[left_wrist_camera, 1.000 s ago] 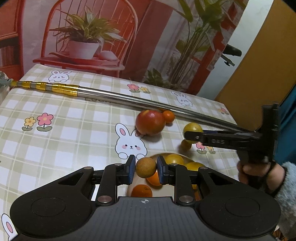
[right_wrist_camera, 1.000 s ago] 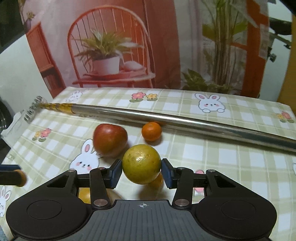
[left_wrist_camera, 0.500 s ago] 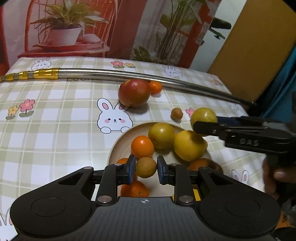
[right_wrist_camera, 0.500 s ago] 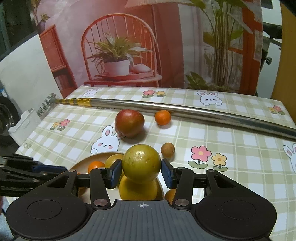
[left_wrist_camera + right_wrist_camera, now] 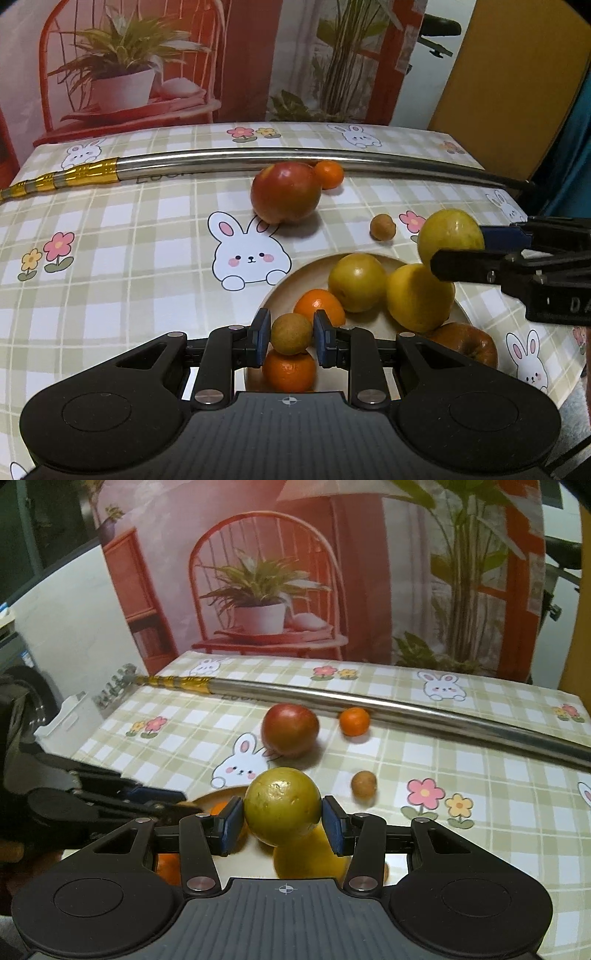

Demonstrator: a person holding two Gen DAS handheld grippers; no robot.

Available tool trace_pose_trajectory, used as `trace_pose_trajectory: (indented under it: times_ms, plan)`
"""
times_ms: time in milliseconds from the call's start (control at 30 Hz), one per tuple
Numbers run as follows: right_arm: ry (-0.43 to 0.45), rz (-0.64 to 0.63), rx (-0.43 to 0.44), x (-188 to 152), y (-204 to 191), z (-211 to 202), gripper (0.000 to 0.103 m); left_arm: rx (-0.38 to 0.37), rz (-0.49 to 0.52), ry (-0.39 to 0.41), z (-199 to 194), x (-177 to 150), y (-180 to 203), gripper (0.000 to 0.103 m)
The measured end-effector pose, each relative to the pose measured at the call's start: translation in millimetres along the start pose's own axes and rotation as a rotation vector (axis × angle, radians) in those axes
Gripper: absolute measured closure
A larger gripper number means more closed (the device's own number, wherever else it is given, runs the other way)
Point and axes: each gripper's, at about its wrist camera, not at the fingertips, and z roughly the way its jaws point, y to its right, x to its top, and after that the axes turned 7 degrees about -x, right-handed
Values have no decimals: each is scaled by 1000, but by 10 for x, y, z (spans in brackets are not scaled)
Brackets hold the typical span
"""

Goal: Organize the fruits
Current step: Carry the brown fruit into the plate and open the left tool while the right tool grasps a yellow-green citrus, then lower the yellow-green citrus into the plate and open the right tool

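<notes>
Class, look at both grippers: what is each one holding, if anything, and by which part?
The left gripper clamps a small brown fruit across its sides. The right gripper clamps a yellow-green fruit across its widest middle.

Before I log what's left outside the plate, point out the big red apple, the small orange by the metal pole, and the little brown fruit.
big red apple (image 5: 285,192), left wrist view, centre of its front.
small orange (image 5: 354,721), right wrist view, middle.
little brown fruit (image 5: 364,784), right wrist view, middle.
</notes>
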Motion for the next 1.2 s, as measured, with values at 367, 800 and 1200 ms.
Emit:
trace_pose_trajectory:
  times_ms: [367,800,1200]
  plan:
    - [-40,-39,34,-43,-163,35,60,-23,-59,-18,50,-64,-98,76]
    - [-120,-107,85,-107,-424,173,60,11,-122,85,-449,-104,-165,74]
    - [-244,-148,82,-127,-591,516,60,41,-159,128,-689,-176,-261,66]
